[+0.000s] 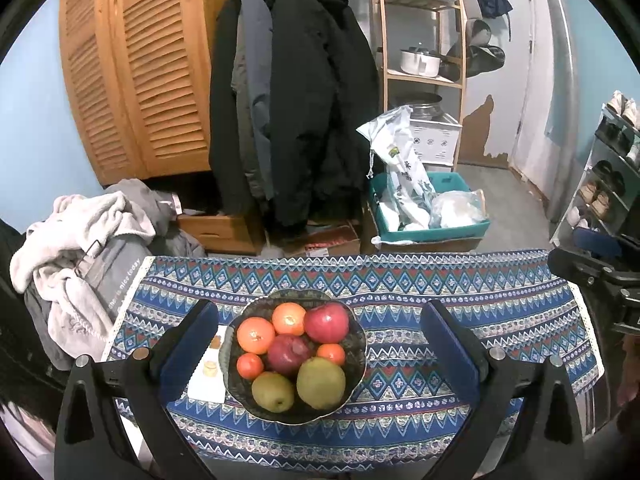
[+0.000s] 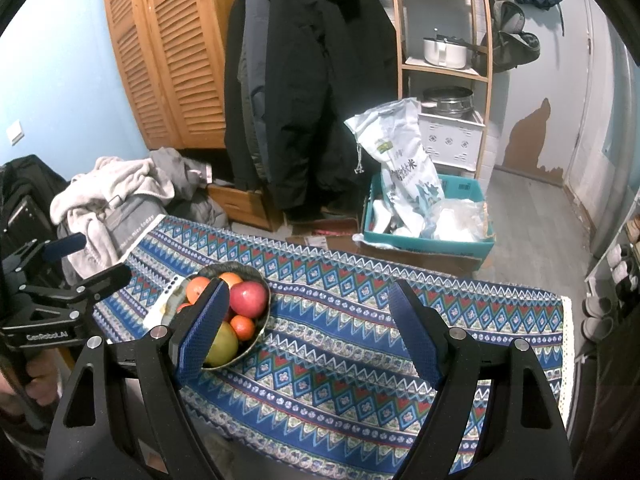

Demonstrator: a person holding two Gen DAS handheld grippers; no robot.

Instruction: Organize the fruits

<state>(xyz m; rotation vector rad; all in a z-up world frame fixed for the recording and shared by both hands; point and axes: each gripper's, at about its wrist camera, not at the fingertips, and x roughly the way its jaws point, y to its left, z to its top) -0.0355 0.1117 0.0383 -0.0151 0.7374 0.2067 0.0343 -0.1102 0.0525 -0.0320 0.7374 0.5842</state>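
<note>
A dark bowl [image 1: 356, 364] sits on the blue patterned tablecloth [image 1: 460, 292] and holds several fruits: red apples [image 1: 326, 322], oranges [image 1: 256, 335] and green pears [image 1: 320, 382]. My left gripper [image 1: 320, 344] is open, its jaws standing wide on either side of the bowl, above it. My right gripper [image 2: 308, 324] is open and empty over the cloth, to the right of the bowl [image 2: 256, 338]; its left finger [image 2: 204, 328] hides part of the fruit. The red apple [image 2: 248, 298] shows there too.
A white card [image 1: 208, 380] with small round things lies left of the bowl. Clothes [image 1: 80, 240] are piled at the table's left end. Behind stand a coat rack [image 1: 288, 100], a teal crate [image 1: 432, 208] with bags, shelves and a wooden wardrobe.
</note>
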